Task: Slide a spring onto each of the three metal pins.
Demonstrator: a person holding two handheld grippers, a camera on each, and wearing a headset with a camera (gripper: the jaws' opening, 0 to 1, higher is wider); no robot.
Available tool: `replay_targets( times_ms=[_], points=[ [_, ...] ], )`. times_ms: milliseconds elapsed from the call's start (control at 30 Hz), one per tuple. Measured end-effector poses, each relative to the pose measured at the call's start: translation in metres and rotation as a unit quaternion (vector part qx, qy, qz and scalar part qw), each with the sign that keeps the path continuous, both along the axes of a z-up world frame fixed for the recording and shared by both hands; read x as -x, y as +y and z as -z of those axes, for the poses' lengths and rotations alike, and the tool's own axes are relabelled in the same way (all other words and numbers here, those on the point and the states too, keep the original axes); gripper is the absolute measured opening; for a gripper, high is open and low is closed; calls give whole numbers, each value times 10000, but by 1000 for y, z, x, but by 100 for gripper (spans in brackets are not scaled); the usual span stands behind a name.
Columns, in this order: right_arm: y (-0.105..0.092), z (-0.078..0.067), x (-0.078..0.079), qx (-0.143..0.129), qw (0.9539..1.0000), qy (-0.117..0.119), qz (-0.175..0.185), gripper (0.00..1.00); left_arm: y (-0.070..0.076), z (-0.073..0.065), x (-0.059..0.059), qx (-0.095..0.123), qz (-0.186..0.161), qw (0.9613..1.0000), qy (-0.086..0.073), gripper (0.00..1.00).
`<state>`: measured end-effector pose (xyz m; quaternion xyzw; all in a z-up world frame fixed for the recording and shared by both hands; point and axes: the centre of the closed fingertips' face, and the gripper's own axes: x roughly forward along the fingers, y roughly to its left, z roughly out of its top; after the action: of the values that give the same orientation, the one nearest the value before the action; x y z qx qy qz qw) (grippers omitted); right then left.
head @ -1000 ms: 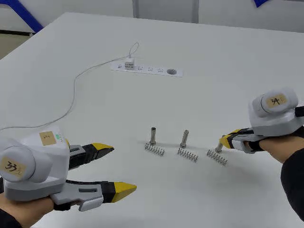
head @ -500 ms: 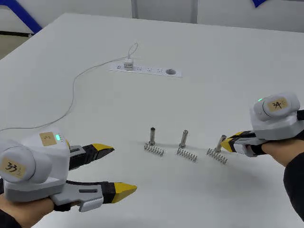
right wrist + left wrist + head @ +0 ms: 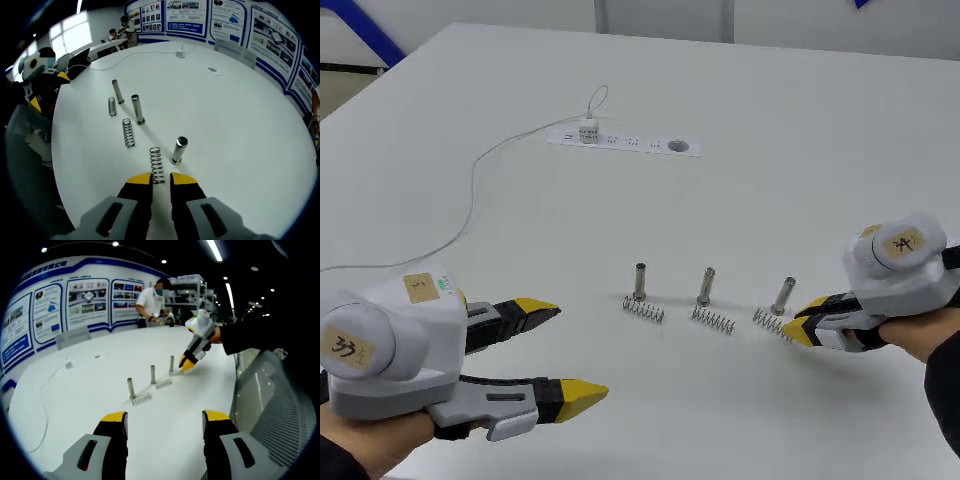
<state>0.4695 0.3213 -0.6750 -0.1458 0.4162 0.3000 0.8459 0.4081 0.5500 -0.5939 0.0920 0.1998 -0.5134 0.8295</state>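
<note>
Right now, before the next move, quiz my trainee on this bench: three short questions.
1. True or false: the left gripper has its jaws shut.
2. In the head view, the right gripper has its jaws at the spring lying by which of the three pins? A left, B middle, C right.
3. How many springs lie flat on the table? ___
Key: 1 false; 2 C; 3 three.
</note>
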Motion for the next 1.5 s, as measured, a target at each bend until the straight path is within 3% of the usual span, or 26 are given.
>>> replay_targets(
  times_ms=[433,800,1133,1500],
  points=[
    [1,13,0,344,9977,239,-526,12,0,0,1,-19,24,10000,5,61],
    [2,9,7,382,9971,295,-594,11,-7,-1,3,-70,219,9997,3,59],
    [18,-11,31,330,9934,343,-1046,11,-31,-1,7,-254,840,9961,-76,55],
    [61,-28,46,389,9822,338,-1806,11,-64,6,5,-418,1468,9882,-98,48]
  ],
)
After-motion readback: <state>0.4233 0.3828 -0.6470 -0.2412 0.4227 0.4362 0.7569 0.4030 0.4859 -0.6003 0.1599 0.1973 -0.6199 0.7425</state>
